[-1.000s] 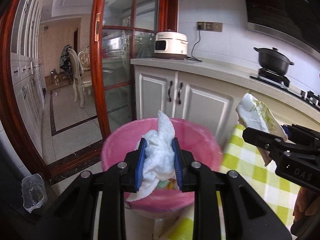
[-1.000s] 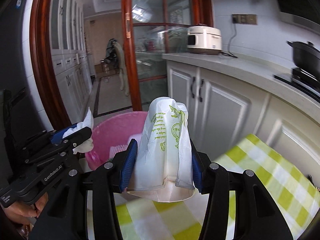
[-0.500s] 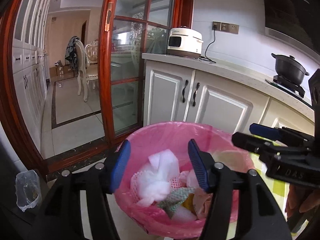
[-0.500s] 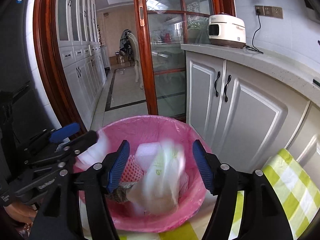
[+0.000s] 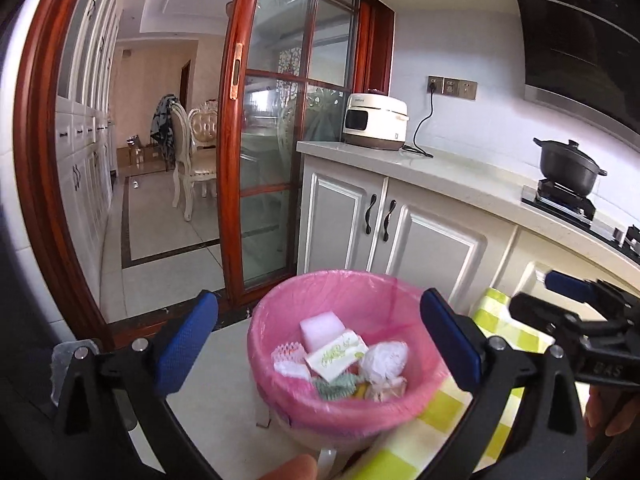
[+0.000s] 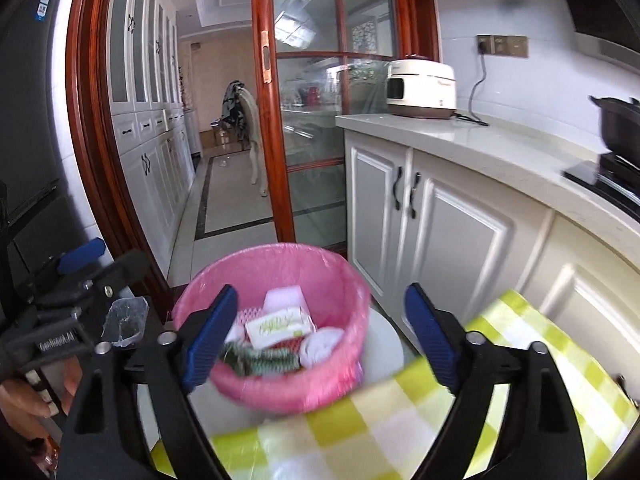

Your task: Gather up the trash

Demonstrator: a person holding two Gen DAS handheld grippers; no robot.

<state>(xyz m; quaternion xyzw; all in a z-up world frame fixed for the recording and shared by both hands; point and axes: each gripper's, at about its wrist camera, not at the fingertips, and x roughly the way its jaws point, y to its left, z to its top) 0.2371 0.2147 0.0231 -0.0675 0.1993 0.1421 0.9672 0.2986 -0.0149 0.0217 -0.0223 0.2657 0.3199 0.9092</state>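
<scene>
A bin lined with a pink bag [image 5: 280, 384] [image 6: 340, 276] stands on the floor just past the table edge. Inside lie a white paper packet with green print [image 5: 336, 354] [image 6: 278, 326], a crumpled white tissue [image 5: 386, 360] [image 6: 320, 346], a white foam block [image 5: 322, 326] [image 6: 284, 298] and other scraps. My left gripper [image 5: 318, 344] hangs above the bin, its jaws opening wide, with nothing between the blue pads. My right gripper [image 6: 320, 334] is also above the bin, jaws opening, nothing between them. Each gripper shows at the edge of the other's view.
A yellow-and-white checked tablecloth [image 6: 360, 424] [image 5: 496, 328] covers the table in front. White kitchen cabinets [image 5: 400, 232] with a rice cooker [image 5: 374, 126] and black pot [image 5: 570, 166] run along the right. A red-framed glass sliding door [image 5: 236, 160] leads to a tiled hallway. A clear plastic bag [image 6: 126, 320] lies left.
Both grippers let go: the left released the white tissue and the right the paper packet, and both fell into the pink bin. The jaws spread wide and both grippers rose.
</scene>
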